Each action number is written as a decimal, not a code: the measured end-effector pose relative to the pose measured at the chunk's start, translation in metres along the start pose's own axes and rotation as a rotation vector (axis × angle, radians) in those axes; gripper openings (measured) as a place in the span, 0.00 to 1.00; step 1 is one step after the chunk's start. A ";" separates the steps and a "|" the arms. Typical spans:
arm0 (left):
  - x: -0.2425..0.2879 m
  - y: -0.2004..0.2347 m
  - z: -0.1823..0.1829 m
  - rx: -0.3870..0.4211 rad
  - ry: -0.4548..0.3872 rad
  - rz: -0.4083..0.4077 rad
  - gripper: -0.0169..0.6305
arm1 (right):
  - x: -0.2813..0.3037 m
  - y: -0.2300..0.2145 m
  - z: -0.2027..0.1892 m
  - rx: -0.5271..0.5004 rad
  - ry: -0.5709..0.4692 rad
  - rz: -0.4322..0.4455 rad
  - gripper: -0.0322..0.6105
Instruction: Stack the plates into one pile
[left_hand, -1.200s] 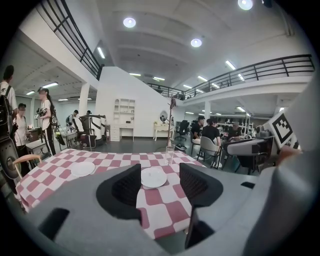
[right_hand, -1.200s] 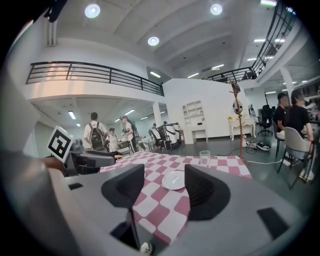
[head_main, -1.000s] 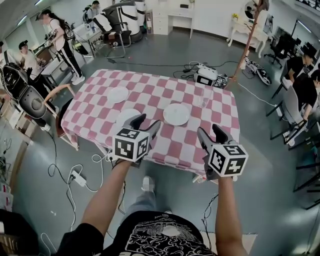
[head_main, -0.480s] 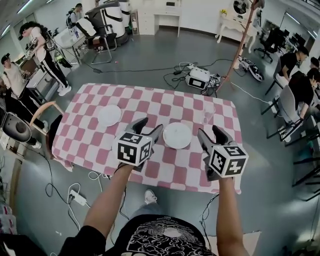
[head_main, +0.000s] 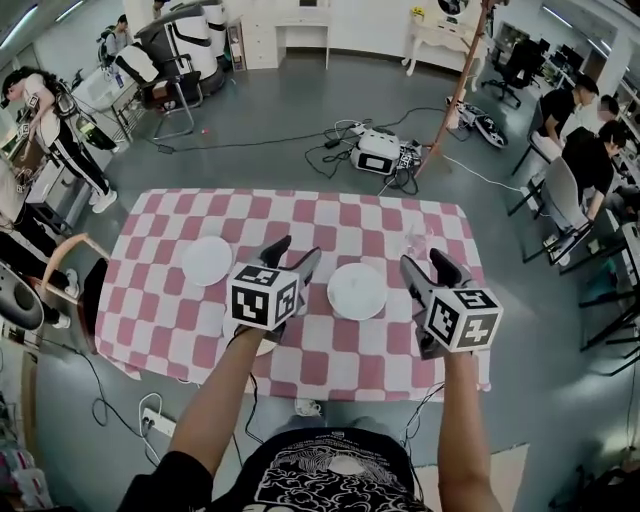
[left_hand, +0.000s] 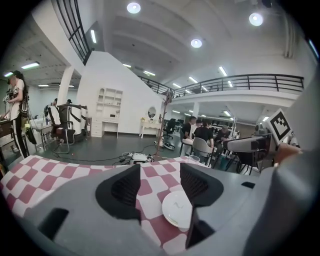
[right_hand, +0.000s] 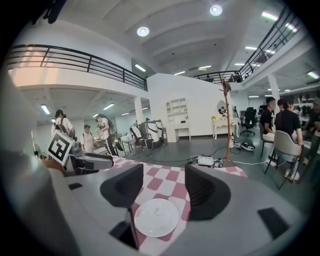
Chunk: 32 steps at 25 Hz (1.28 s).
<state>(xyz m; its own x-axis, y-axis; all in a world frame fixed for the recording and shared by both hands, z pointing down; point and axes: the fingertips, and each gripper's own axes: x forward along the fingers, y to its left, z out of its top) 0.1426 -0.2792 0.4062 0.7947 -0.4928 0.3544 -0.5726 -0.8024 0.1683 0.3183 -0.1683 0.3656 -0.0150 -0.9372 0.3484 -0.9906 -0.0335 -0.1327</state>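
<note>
Three white plates lie on the red-and-white checked table (head_main: 160, 320). One plate (head_main: 207, 260) is at the left, one (head_main: 357, 291) near the middle, and a third (head_main: 263, 347) is mostly hidden under my left gripper's marker cube. My left gripper (head_main: 292, 256) hovers open between the left and middle plates. My right gripper (head_main: 428, 266) hovers open just right of the middle plate. That middle plate (left_hand: 176, 209) shows low and right of the left gripper (left_hand: 160, 187), and the same plate (right_hand: 156, 217) lies below the right gripper (right_hand: 164, 187). Nothing is between either pair of fingers.
A clear glass (head_main: 418, 243) stands on the table's right part, close to the right gripper. A wooden chair (head_main: 75, 250) sits at the table's left end. Cables and a power box (head_main: 378, 155) lie on the floor beyond; people stand and sit around the room.
The table has come nearer and lower in the head view, so both grippers now hang over its near half. Both stay open and empty. The plates have not moved.
</note>
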 end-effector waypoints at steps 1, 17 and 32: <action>0.003 0.002 0.000 -0.004 0.003 -0.004 0.42 | 0.001 -0.002 -0.001 0.004 0.003 -0.005 0.45; 0.062 -0.003 -0.068 -0.182 0.212 -0.092 0.42 | 0.052 -0.029 -0.076 0.152 0.226 0.145 0.48; 0.099 -0.018 -0.142 -0.423 0.435 -0.124 0.42 | 0.087 -0.046 -0.157 0.272 0.499 0.286 0.48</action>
<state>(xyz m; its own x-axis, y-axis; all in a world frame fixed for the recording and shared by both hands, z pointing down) 0.2032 -0.2664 0.5689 0.7563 -0.1509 0.6366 -0.5826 -0.5980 0.5504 0.3415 -0.1939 0.5476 -0.4003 -0.6501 0.6459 -0.8691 0.0459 -0.4925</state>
